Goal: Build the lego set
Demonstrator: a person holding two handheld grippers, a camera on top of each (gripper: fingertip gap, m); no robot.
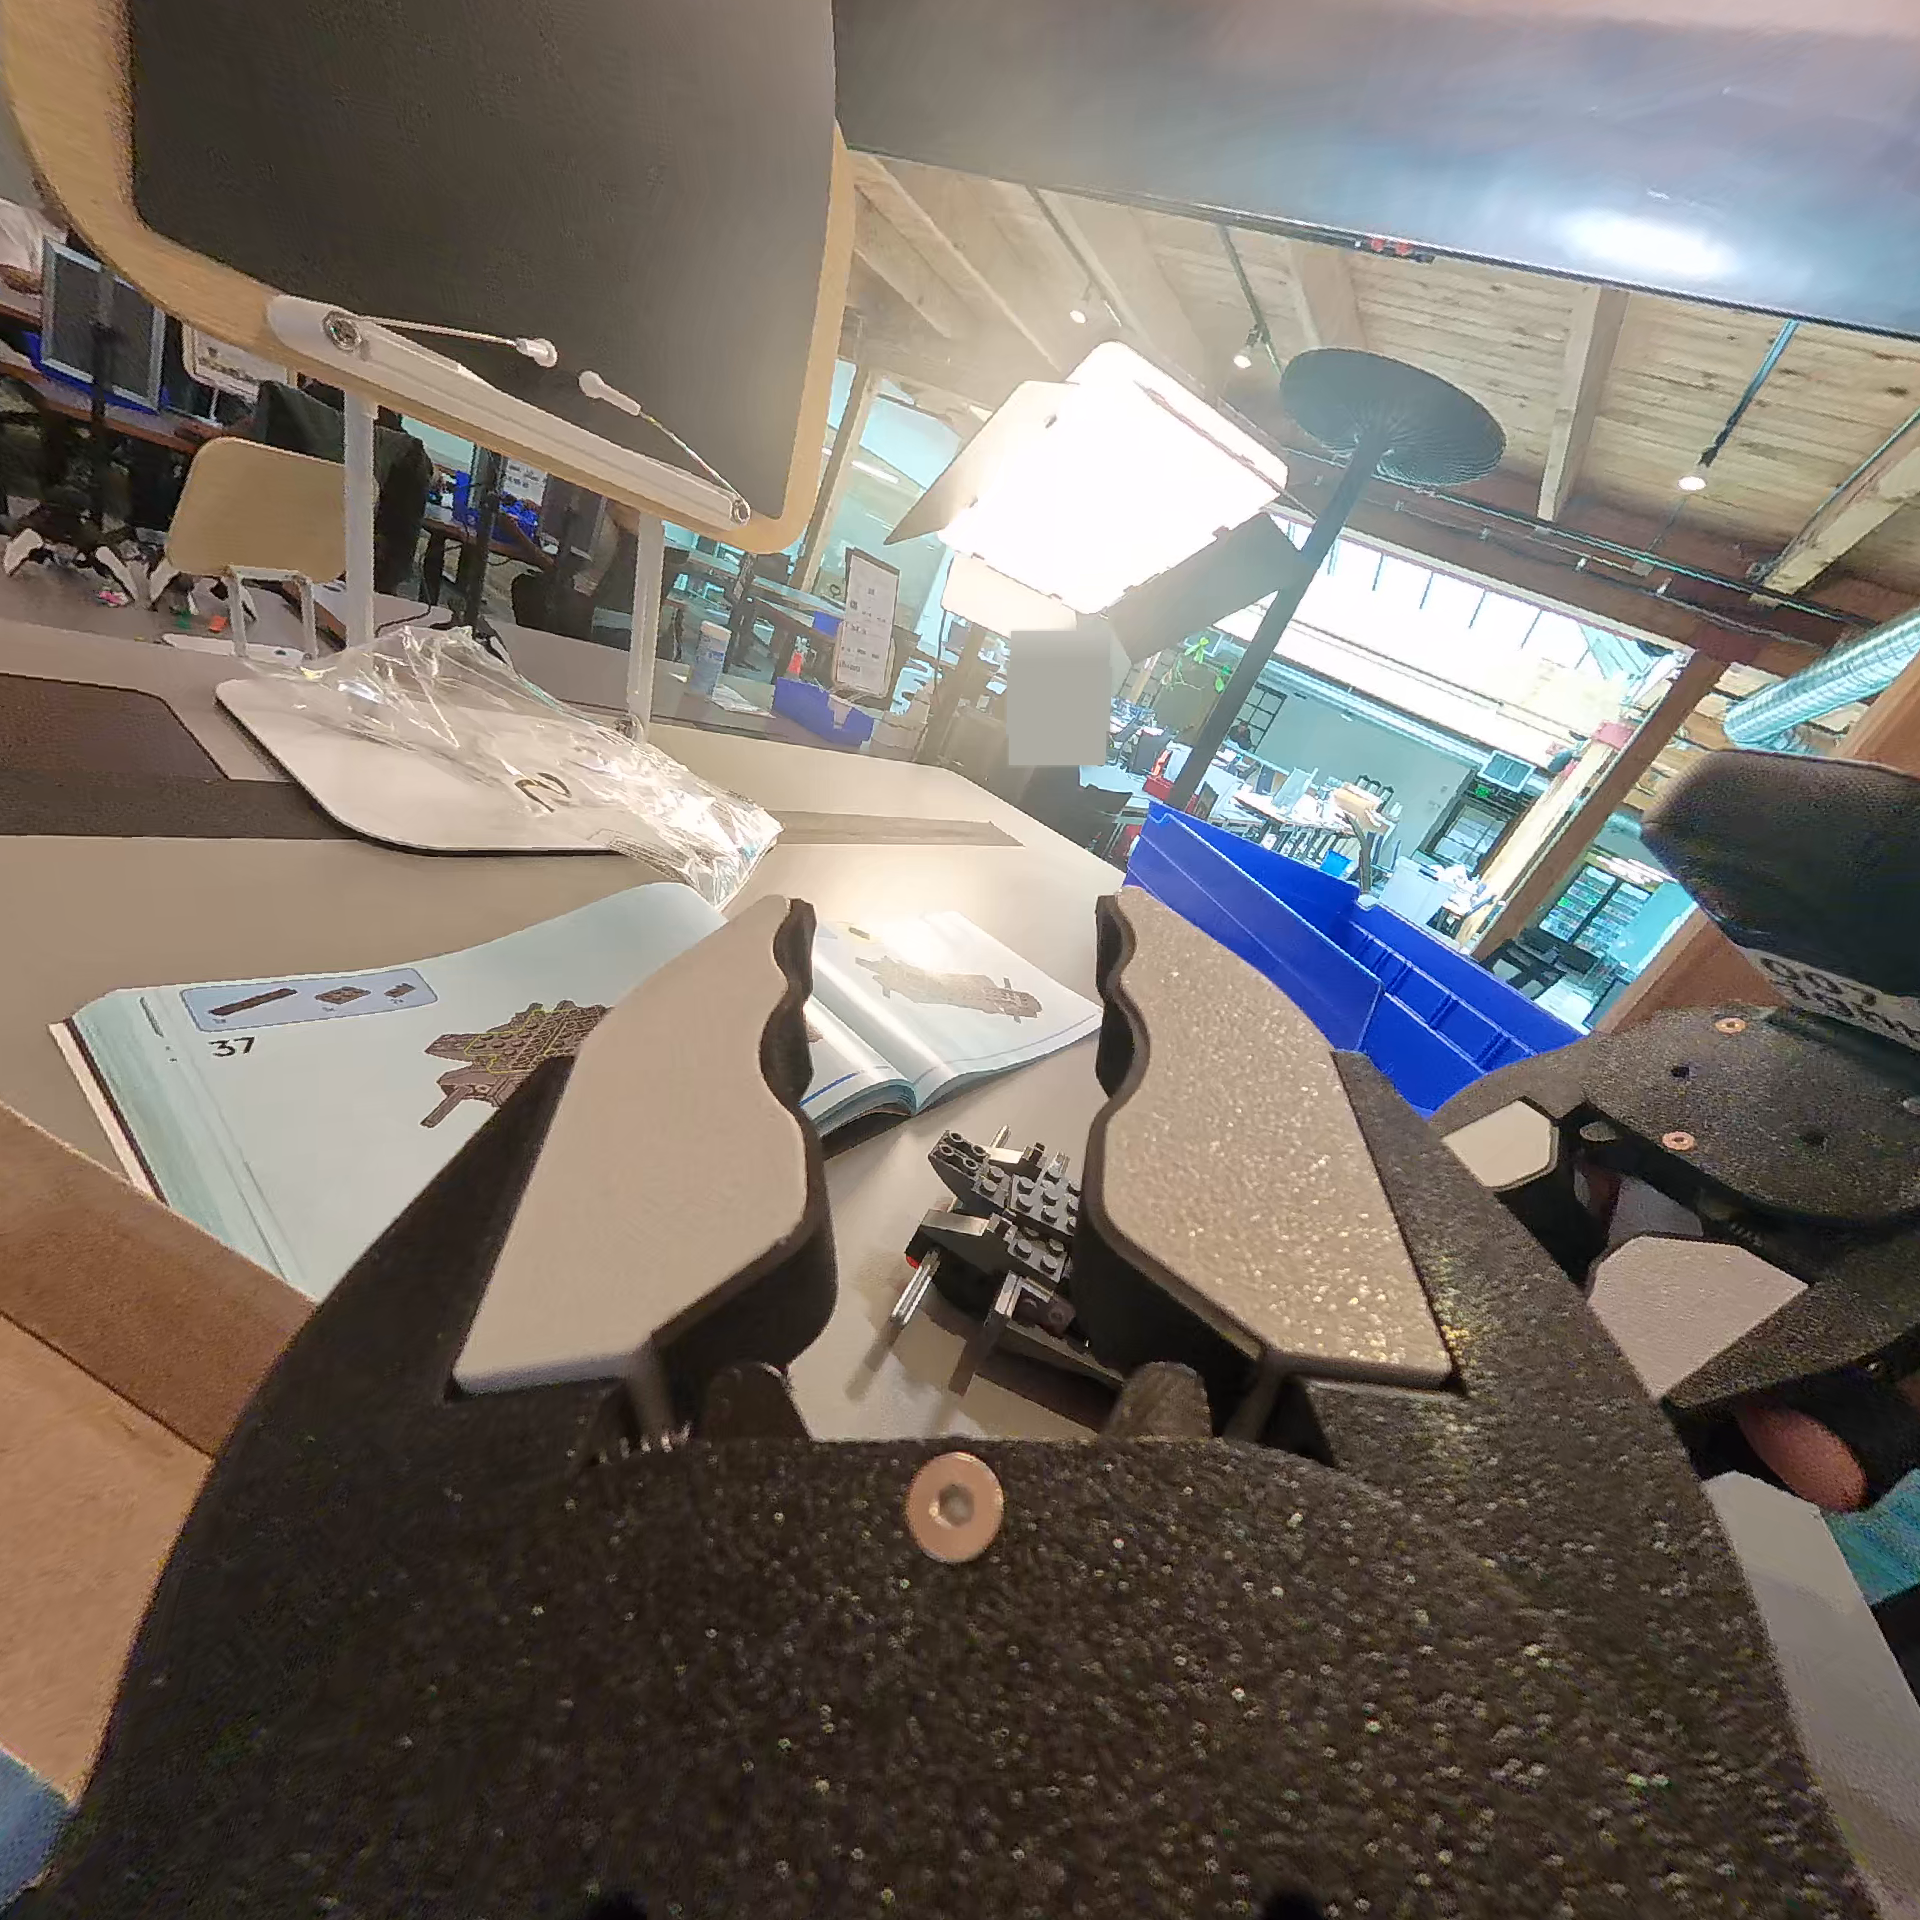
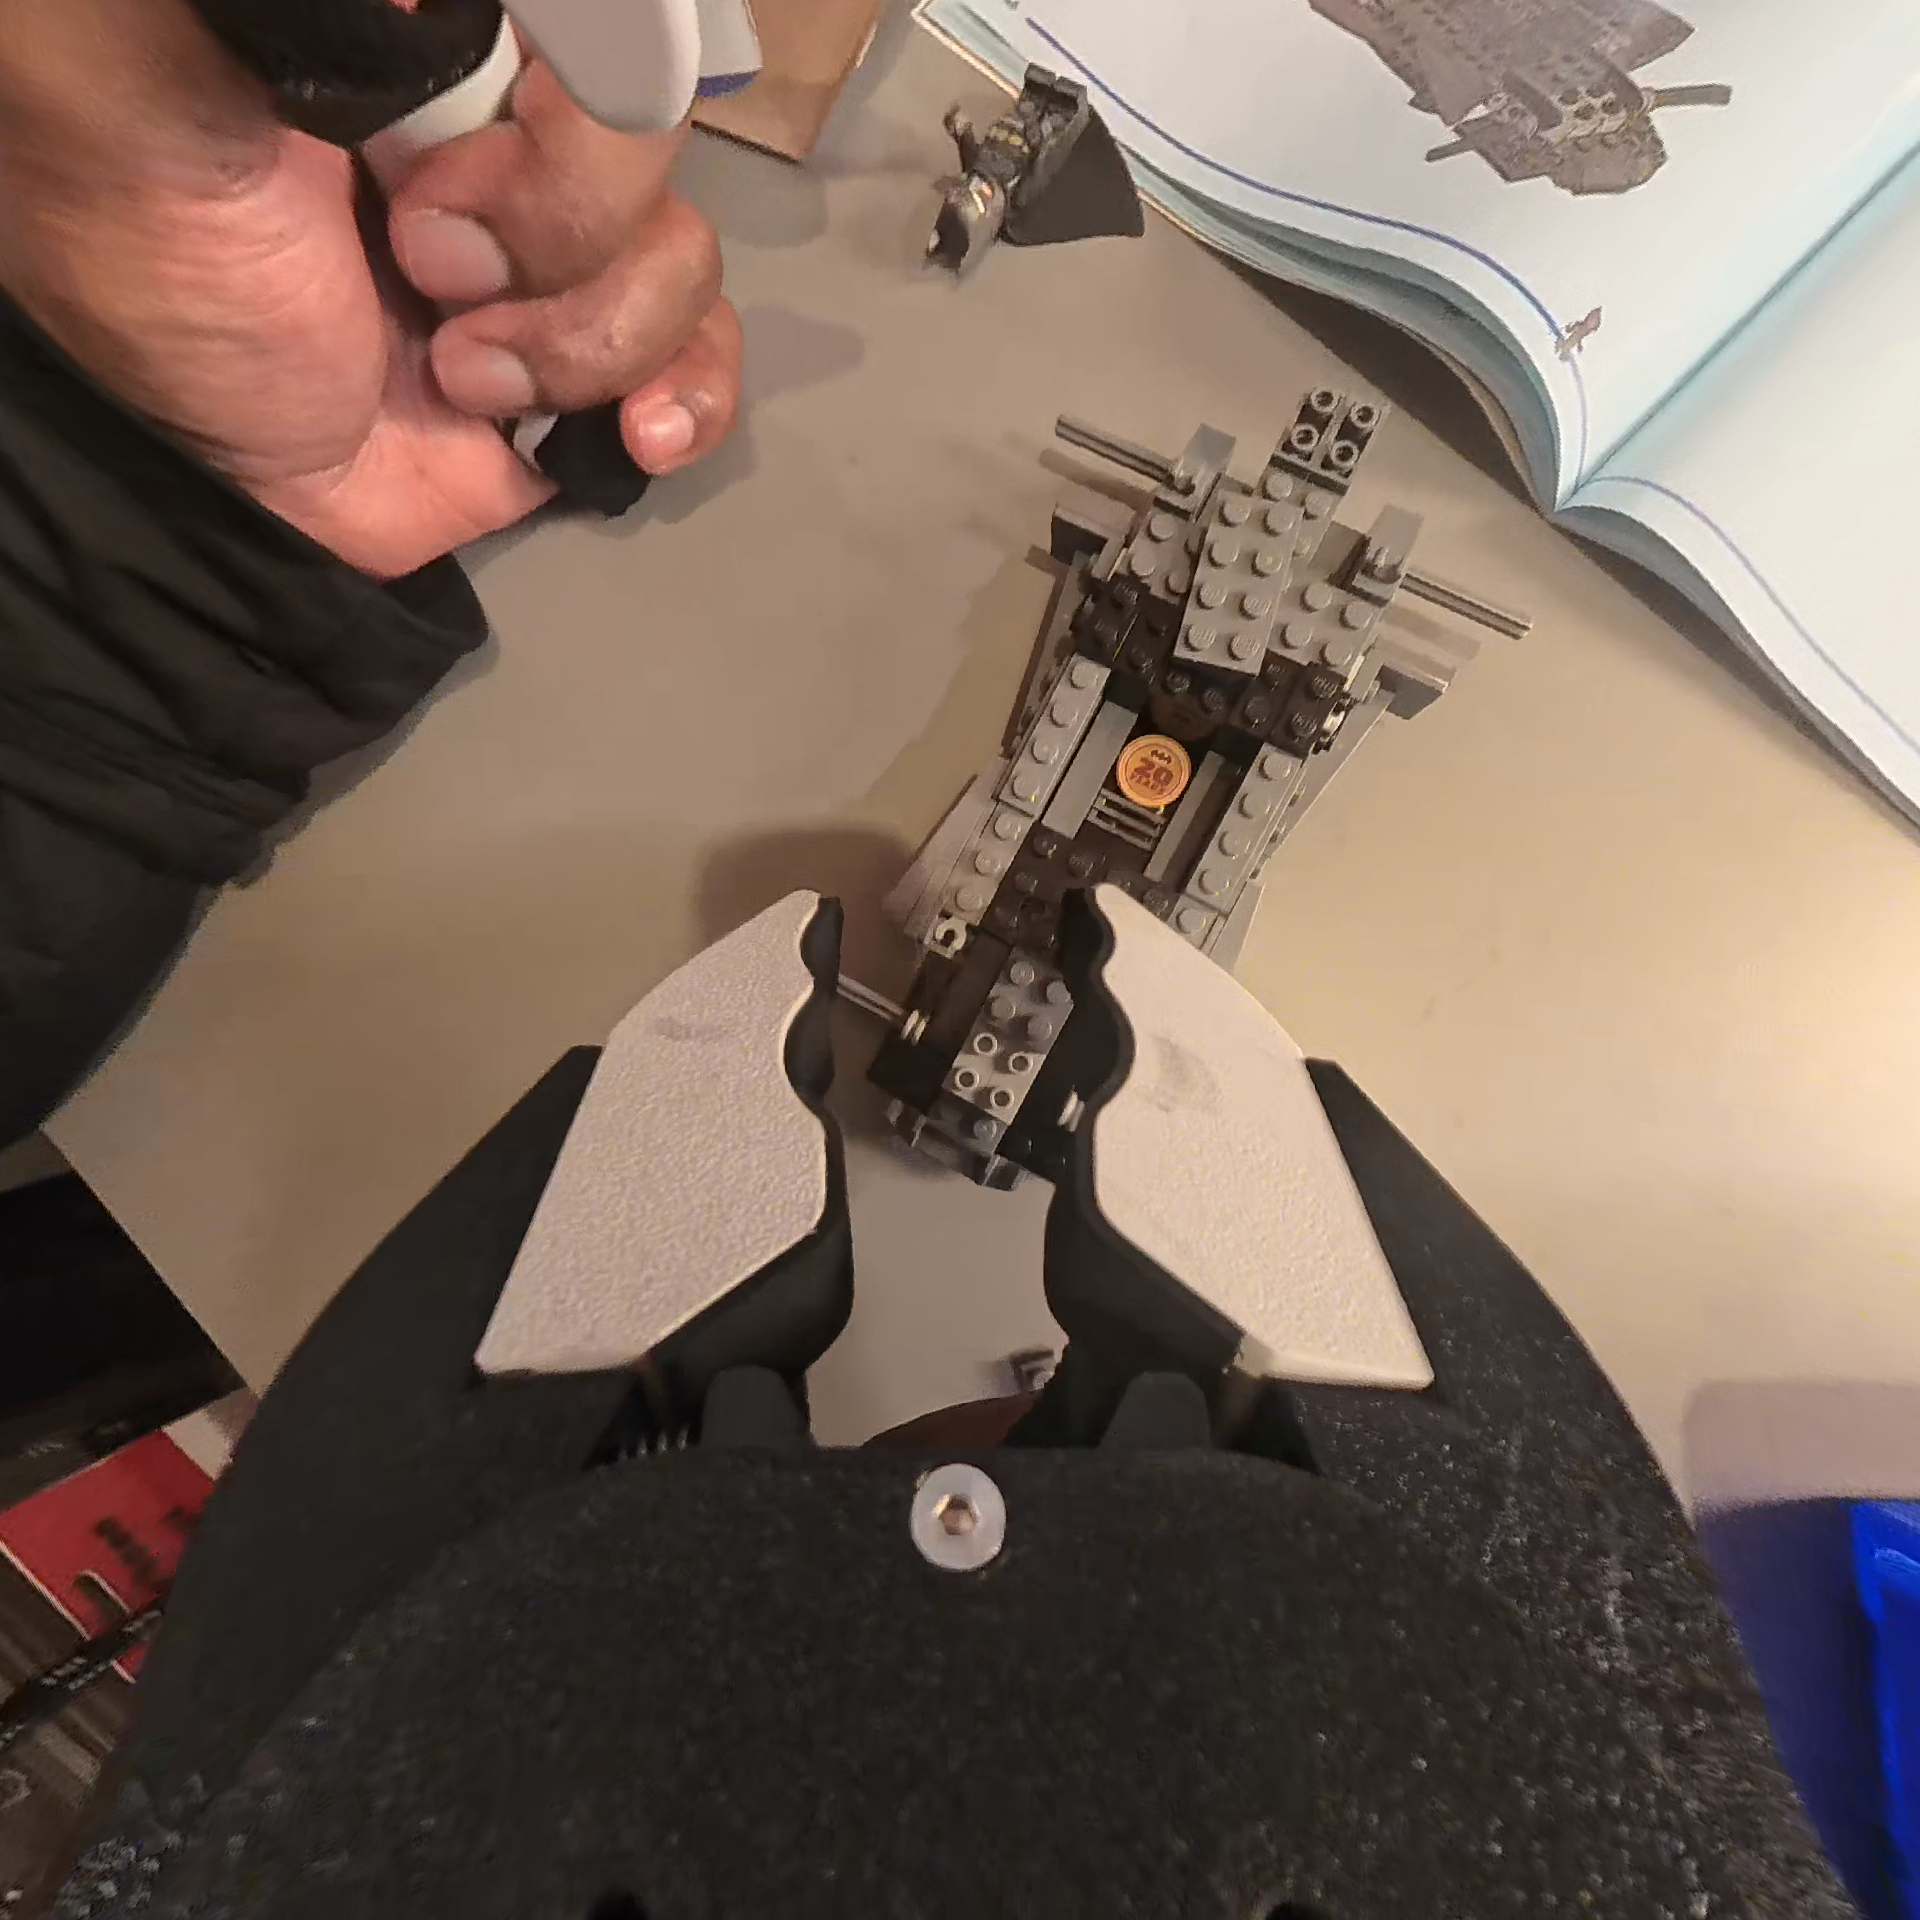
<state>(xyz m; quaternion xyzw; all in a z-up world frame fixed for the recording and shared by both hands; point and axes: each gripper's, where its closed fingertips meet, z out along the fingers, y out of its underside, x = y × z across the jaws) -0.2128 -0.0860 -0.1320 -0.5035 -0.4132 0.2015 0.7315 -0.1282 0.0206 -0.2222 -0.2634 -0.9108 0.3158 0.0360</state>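
Grey and black brick model (image 2: 1174, 790) lying flat on the tabletop (image 2: 644, 727), centre of frame, narrow end between the right claw (image 2: 956, 925); jaws apart, left pad clear of the bricks, right pad at the model's edge, contact unclear. Left claw (image 1: 951, 914) spread wide on nothing, above the open instruction booklet (image 1: 312, 1091). Blue bin (image 1: 1340, 956) at right, contents hidden. Clear plastic bag (image 1: 499, 727), upper left.

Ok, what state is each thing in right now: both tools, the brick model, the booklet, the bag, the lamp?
Left tool: open, empty, above the table.
Right tool: open around the brick model's narrow end; left pad clear of it.
Brick model: partly built, flat on the table.
Booklet: lying open.
Plastic bag: crumpled, seemingly empty.
Lamp: lit.
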